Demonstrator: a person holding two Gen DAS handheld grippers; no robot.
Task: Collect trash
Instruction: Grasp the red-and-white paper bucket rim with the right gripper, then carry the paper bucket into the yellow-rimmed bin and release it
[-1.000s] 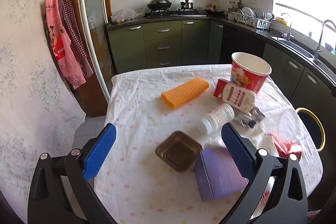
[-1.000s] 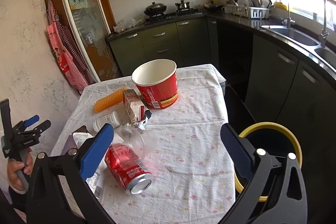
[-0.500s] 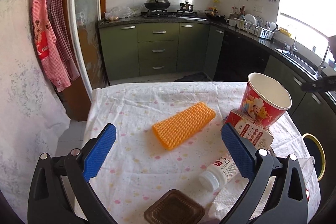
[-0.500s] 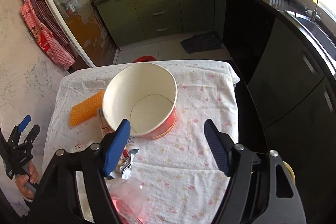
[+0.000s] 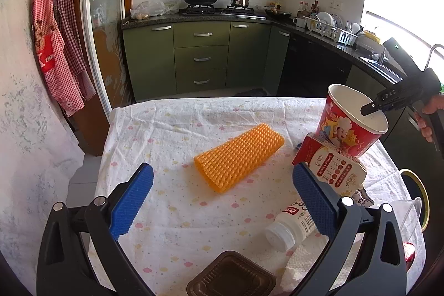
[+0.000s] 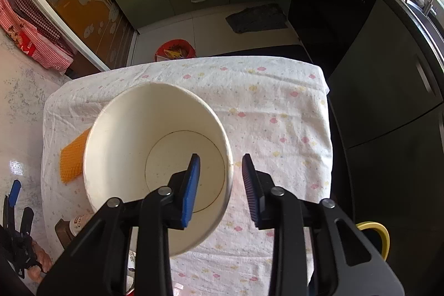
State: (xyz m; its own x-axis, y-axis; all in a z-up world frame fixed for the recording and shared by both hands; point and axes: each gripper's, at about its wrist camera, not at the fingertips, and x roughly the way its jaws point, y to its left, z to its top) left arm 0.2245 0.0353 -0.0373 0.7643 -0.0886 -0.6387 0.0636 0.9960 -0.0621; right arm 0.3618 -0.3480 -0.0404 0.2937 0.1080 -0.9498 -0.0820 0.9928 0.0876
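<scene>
Right gripper [image 6: 220, 167] now astride upright paper bucket [image 6: 155, 157] rim

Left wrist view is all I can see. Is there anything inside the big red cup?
Observer: No. The right wrist view looks straight down into the red cup, and it is empty, just a white bottom.
Operator: What's the black thing poking at its top?
Observer: That's the right tongs. One finger is inside the rim and the other is outside. The jaws are closing on the wall but not yet pressing it.
Operator: Is there another bin anywhere?
Observer: Yes. A red bin stands on the floor beyond the far edge of the table, with scraps in it.
</scene>
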